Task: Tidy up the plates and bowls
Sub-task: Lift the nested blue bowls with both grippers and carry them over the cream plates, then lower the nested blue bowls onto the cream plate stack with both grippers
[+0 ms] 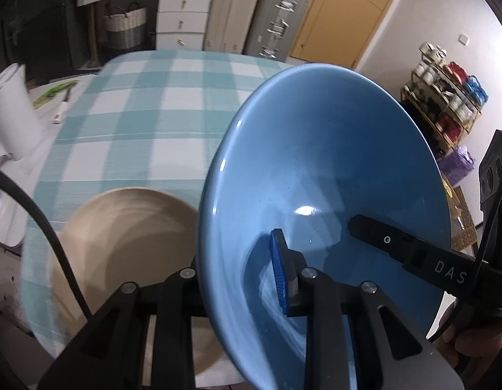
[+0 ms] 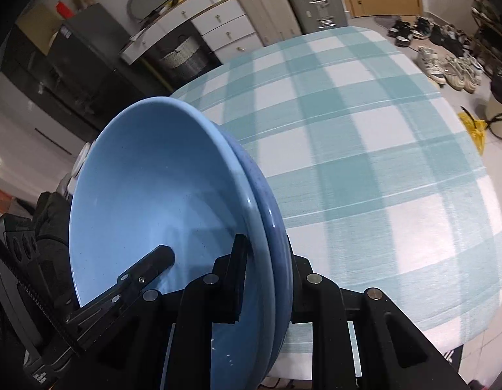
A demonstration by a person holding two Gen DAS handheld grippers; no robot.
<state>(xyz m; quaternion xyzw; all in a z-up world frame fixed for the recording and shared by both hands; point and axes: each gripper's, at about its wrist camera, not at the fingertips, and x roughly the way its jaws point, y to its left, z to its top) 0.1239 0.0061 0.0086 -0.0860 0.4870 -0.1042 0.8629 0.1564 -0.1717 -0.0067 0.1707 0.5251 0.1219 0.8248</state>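
I have a pair of nested blue bowls (image 2: 160, 195) pinched at opposite rims, clear of the table and tipped steeply. My left jaws (image 1: 247, 279) are nearly closed on the near rim, one blue ribbed pad (image 1: 281, 276) inside the upper bowl and the other finger hidden behind the wall. My right jaws (image 2: 270, 269) are clamped just as narrowly across both rims, one finger inside, one behind the lower bowl (image 2: 270, 221). So I judge this to be the carrying step: the stack is lifted and on its way to a resting place. Just beyond the left rim, a beige plate (image 1: 131, 227) lies on the checked cloth of the table (image 2: 364, 162). Next I need to level the stack, keep both grips even, and lower it gently, perhaps onto that plate, before letting go. The far table looks bare.
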